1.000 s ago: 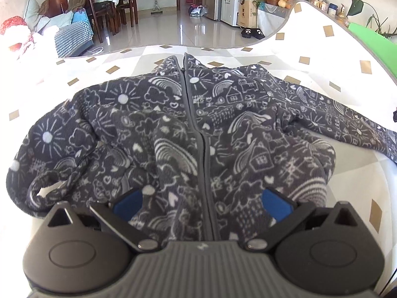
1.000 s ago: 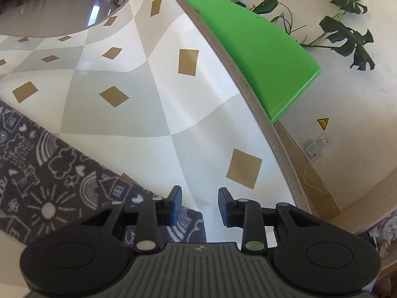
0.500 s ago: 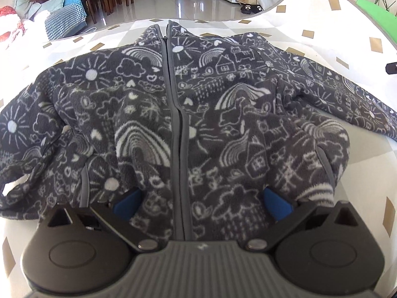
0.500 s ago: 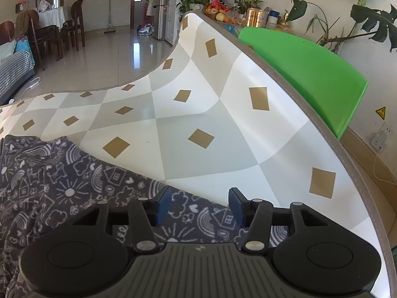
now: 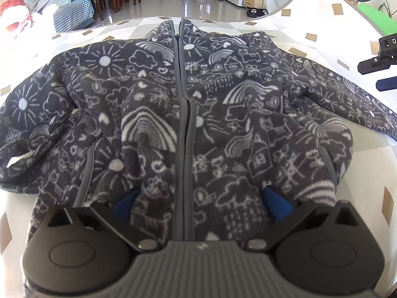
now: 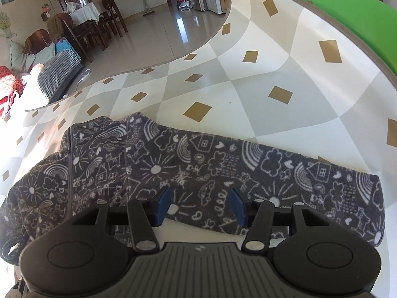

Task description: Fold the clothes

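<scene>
I am laying the zipped jacket (image 5: pixel 183 124) flat mid-tablecloth (image 6: pixel 260 104), left gripper (image 5: pixel 202 204) spread wide around its hem, pads pressing nothing, right gripper (image 6: pixel 201 207) just opened half-wide above its outstretched sleeve (image 6: pixel 285 173), which I judge needs pinching and folding inward next.

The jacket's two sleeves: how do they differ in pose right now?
The right sleeve lies stretched out straight and flat across the tablecloth; the left sleeve is bent and bunched against the body. The right gripper is over the right sleeve; none is over the left sleeve.
</scene>
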Motion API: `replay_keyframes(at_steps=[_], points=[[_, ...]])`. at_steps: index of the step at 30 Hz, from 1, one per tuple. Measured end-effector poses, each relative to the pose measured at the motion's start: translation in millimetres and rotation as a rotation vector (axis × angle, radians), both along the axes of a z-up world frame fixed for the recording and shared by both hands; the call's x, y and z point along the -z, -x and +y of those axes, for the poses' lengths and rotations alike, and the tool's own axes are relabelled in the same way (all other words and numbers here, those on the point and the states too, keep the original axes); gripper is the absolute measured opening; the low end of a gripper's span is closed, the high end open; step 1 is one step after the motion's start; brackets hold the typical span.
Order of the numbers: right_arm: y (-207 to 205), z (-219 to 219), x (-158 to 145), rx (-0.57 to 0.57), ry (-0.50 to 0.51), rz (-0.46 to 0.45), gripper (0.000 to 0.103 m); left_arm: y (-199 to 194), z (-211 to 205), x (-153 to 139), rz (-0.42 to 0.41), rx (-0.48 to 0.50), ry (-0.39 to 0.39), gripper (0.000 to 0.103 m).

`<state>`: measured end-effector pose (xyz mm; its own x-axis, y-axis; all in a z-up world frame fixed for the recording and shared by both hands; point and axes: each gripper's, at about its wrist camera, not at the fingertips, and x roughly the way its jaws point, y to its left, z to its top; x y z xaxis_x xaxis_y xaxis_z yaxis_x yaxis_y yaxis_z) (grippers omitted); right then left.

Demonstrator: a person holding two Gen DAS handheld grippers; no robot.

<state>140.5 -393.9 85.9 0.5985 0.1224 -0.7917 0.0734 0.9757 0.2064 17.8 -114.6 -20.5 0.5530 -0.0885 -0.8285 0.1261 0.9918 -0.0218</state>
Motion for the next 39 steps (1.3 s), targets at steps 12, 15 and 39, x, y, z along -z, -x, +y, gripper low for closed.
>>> replay_keyframes(at_steps=[12, 15, 39], points=[[-1.3, 36.3, 18.7, -0.12, -0.154, 0.149, 0.052, -5.1, 4.8, -2.1, 0.066, -0.02, 0.014, 0.103], [-0.2, 47.2, 17.3, -0.155, -0.129, 0.145, 0.052, -3.2, 4.1, -3.2, 0.081, -0.018, 0.012, 0.103], [32.2, 150.4, 29.5, -0.481, 0.104, 0.135, 0.053, 16.8, 171.8, -39.3, -0.025, -0.473, 0.121, 0.103]])
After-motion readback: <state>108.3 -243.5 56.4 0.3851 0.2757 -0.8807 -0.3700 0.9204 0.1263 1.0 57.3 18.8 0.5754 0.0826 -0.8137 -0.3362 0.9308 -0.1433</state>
